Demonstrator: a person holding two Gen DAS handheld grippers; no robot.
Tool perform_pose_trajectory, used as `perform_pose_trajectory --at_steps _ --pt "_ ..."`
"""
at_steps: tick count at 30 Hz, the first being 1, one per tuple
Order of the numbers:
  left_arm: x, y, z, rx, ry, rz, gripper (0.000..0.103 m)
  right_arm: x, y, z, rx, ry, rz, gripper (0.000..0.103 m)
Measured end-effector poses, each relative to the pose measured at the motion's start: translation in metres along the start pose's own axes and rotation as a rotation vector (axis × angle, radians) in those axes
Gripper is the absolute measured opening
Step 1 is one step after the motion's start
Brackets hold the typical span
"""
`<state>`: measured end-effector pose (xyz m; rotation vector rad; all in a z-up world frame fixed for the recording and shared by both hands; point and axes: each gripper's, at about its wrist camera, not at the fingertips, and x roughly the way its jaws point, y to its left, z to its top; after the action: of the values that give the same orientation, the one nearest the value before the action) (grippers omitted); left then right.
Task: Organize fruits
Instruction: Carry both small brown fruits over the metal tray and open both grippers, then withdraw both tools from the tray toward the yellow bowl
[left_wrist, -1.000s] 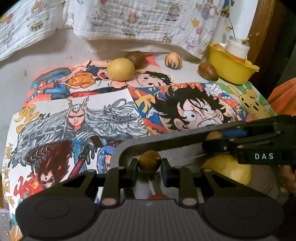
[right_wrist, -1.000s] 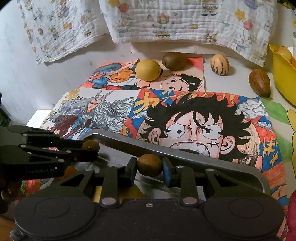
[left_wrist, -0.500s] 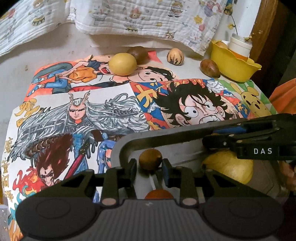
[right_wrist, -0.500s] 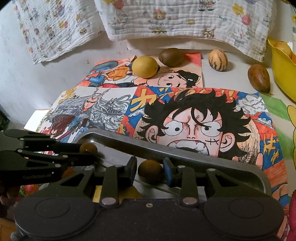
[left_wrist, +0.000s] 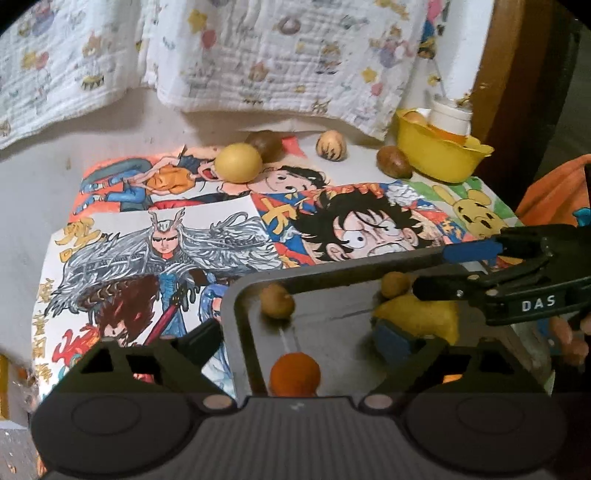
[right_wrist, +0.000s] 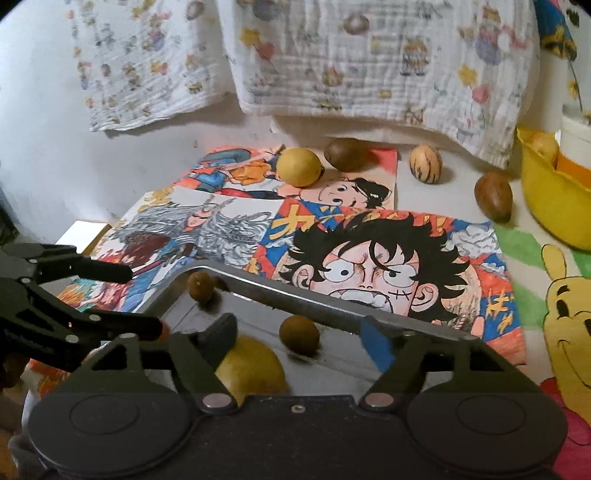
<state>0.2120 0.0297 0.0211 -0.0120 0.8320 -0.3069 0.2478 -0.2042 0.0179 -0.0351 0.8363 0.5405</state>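
Both tools hang over a metal tray (left_wrist: 236, 325) with jaws opening and nothing between them: the left tool (left_wrist: 310, 343) behind one small brown fruit (left_wrist: 277, 301), the right tool (right_wrist: 301, 338) behind another (right_wrist: 299, 335). An orange (left_wrist: 294, 373) and a yellow fruit (right_wrist: 255, 369) share the tray. Farther back, four loose fruits and a yellow bowl (right_wrist: 546, 206) sit on a surface covered with cartoon drawings (right_wrist: 369, 258), below hanging printed cloths (right_wrist: 369, 66).

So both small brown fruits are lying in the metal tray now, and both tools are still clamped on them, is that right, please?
Not quite: the two small brown fruits do lie in the metal tray, but the right wrist view shows both the right tool and the left tool opening, with nothing gripped.
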Motion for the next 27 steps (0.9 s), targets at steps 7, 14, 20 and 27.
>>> perform_pose_trajectory --at_steps 7,14,20,27 --pt "-0.031 -0.018 -0.024 0.079 -0.040 0.033 0.102 -0.037 0.015 -0.022 -0.144 -0.007 0.036 0.100" --pt "-0.050 -0.028 -0.056 0.112 -0.012 0.040 0.102 -0.066 0.024 -0.047 -0.243 0.040 0.069 0.102" --pt "-0.059 -0.038 -0.073 0.119 -0.001 0.051 0.102 -0.079 0.017 -0.064 -0.252 0.067 0.034 0.102" --pt "-0.065 -0.050 -0.078 0.146 0.004 0.071 0.102 -0.092 -0.001 -0.077 -0.262 0.084 -0.044 0.102"
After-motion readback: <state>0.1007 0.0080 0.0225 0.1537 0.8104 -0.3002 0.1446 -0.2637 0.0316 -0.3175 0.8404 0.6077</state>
